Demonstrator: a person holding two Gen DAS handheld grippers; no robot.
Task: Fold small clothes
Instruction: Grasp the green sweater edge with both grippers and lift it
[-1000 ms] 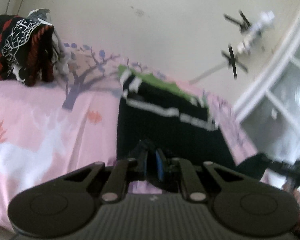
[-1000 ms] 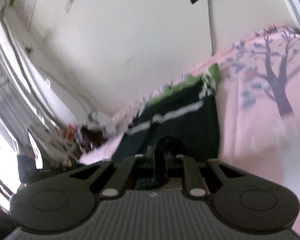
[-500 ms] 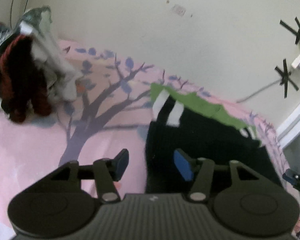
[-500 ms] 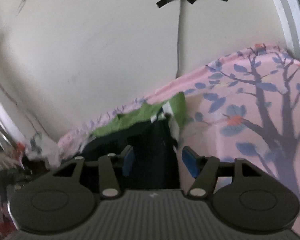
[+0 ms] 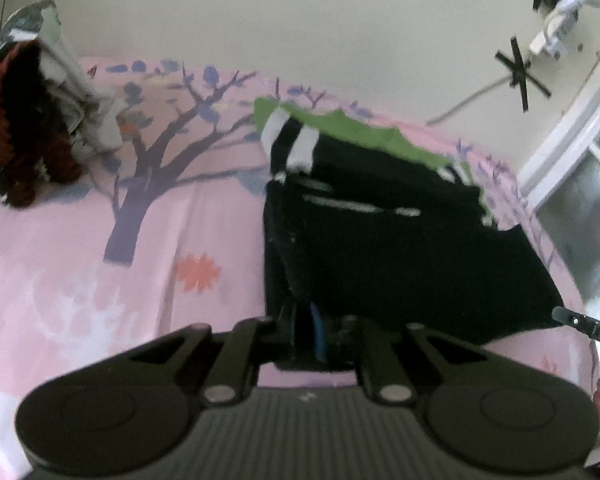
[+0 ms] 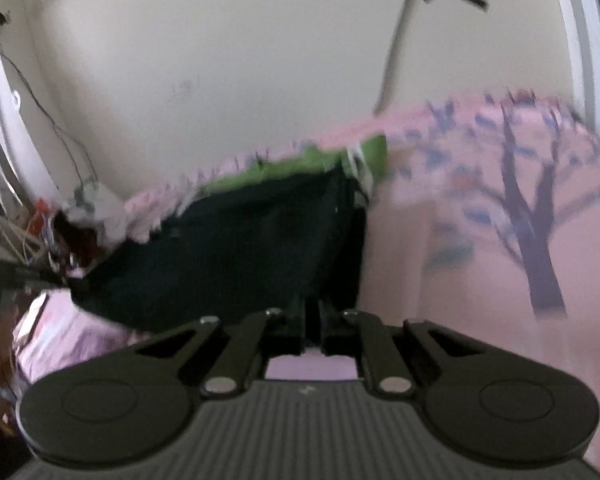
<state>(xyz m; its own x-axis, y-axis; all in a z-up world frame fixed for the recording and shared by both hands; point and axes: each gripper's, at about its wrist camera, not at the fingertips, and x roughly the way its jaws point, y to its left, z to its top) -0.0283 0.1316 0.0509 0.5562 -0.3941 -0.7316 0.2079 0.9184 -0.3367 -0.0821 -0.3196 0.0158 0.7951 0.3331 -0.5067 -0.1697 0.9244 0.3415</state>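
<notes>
A pink bedsheet (image 5: 80,272) printed with a purple tree spreads under me, meeting the cream wall (image 5: 300,20) behind. On it lies the black garment (image 5: 400,248) with white stripes and a green edge, toward the side nearest the window frame (image 5: 572,128). A heap of red, black and grey clothes (image 5: 28,120) sits well apart at the sheet's far corner. My left gripper (image 5: 314,332) has just closed, pinching the garment's near hem. My right gripper (image 6: 312,320), its jaws also just closed, clamps the same black garment's near edge; that view is blurred.
</notes>
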